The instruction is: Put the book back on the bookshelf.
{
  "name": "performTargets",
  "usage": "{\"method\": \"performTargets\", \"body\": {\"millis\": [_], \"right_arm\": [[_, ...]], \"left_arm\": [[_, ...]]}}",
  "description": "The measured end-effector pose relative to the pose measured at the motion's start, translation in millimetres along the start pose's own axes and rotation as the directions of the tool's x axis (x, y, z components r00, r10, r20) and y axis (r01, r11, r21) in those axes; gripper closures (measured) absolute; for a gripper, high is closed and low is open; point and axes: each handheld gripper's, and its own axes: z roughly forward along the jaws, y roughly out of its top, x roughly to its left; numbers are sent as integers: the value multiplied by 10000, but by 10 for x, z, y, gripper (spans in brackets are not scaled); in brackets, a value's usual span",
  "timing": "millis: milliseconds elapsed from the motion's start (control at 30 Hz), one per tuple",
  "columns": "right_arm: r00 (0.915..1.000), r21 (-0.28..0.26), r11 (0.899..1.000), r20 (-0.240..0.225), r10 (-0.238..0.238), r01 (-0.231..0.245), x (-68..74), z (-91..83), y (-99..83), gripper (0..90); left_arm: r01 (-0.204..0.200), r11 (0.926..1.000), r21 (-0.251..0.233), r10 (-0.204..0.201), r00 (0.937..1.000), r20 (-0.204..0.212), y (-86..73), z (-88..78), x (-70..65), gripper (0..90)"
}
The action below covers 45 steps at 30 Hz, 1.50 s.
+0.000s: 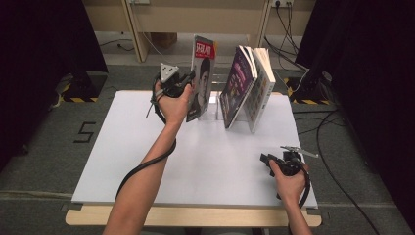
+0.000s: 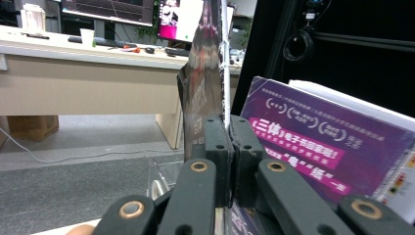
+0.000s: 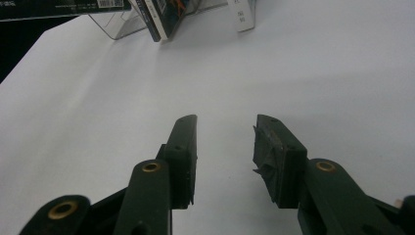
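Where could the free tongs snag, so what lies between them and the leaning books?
Bare white tabletop separates the right tongs from the books, seen in the right gripper view.

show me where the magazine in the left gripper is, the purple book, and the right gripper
magazine [image 1: 202, 73], high view, on its front cover.
purple book [image 2: 313, 142], left gripper view, on its purple cover.
right gripper [image 3: 225, 147], right gripper view, midway between its open fingertips.

left claw [image 1: 188, 81]: grips upright magazine [image 1: 202, 78] | right claw [image 1: 266, 160]: low over table [image 1: 147, 147] (near edge)
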Motion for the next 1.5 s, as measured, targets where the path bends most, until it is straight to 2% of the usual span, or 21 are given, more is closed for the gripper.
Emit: {"method": "performTargets", "body": {"millis": [67,167,267,300,333,367,533,567,633,667,700,767,867,900,933,1000,1100,1333,1400,1467,1500], "right_arm": [[10000,-25,10000,-45,-49,49,-3,5,-4,611],[10000,-16,10000,-23,-26,26,-5,6,-1,611],[9999,-15,9999,15,-102,102,-11,6,-4,611],[9999,-28,9999,12,-125,125,-12,8,-6,611],[9999,-38,9999,10,-105,105,-8,7,-8,611],[10000,-26,10000,-2,-86,86,-4,5,-8,611],[10000,-25,10000,1,-29,29,3,-2,-7,611],[10000,-46,10000,-10,-33,33,6,3,-10,611],[10000,-15,10000,8,-42,42,12,5,-11,611],[10000,-15,10000,8,-42,42,12,5,-11,611],[9999,-13,9999,17,-146,146,15,7,-11,611],[10000,-6,10000,-1,-69,69,24,5,-13,611],[10000,-6,10000,23,-80,80,14,10,-13,610],[10000,14,10000,10,-49,49,14,12,-13,610],[10000,43,10000,5,-45,45,13,13,-13,610],[10000,55,9999,-3,-89,89,13,20,-16,610],[9999,34,9999,-7,-116,116,22,20,-15,609],[10000,84,9999,-18,-93,93,22,25,-18,607],[10000,79,9999,-43,-65,65,21,24,-15,607],[9999,58,9999,-12,-109,109,15,19,-14,605],[10000,93,9999,-51,62,-61,23,15,-15,605]], "left_arm": [[-246,9997,12,247,9997,-74,-47,10,9,876],[-353,9993,-126,352,9993,-98,-110,-21,35,876],[-844,9962,-227,839,9963,-204,-146,-76,56,874],[-844,9962,-227,839,9963,-204,-146,-76,56,874],[-1315,9911,-212,1308,9909,-308,-194,-150,70,873],[-1456,9891,-209,1448,9888,-369,-221,-191,81,872],[-1805,9836,4,1803,9824,-492,-382,-371,154,871],[-1850,9825,218,1859,9810,-550,-495,-447,199,871],[-1574,9867,415,1593,9860,-485,-593,-497,252,870],[-1574,9867,415,1593,9860,-485,-593,-497,252,870],[-1451,9880,530,1479,9876,-535,-700,-561,298,870],[-1005,9935,527,1028,9938,-432,-759,-622,335,869],[-851,9947,572,873,9955,-368,-802,-673,347,867],[-306,9972,676,318,9994,-159,-820,-707,368,868],[-92,9971,759,98,9999,-87,-821,-720,380,868],[445,9948,911,-458,9989,115,-814,-733,404,868],[680,9913,1123,-721,9969,328,-784,-736,404,865],[907,9849,1476,-1038,9910,841,-736,-711,391,814],[1058,9816,1587,-1236,9865,1072,-709,-679,365,794],[1005,9825,1569,-1187,9867,1114,-671,-653,342,780],[1005,9825,1569,-1187,9867,1114,-671,-653,342,777]]}}
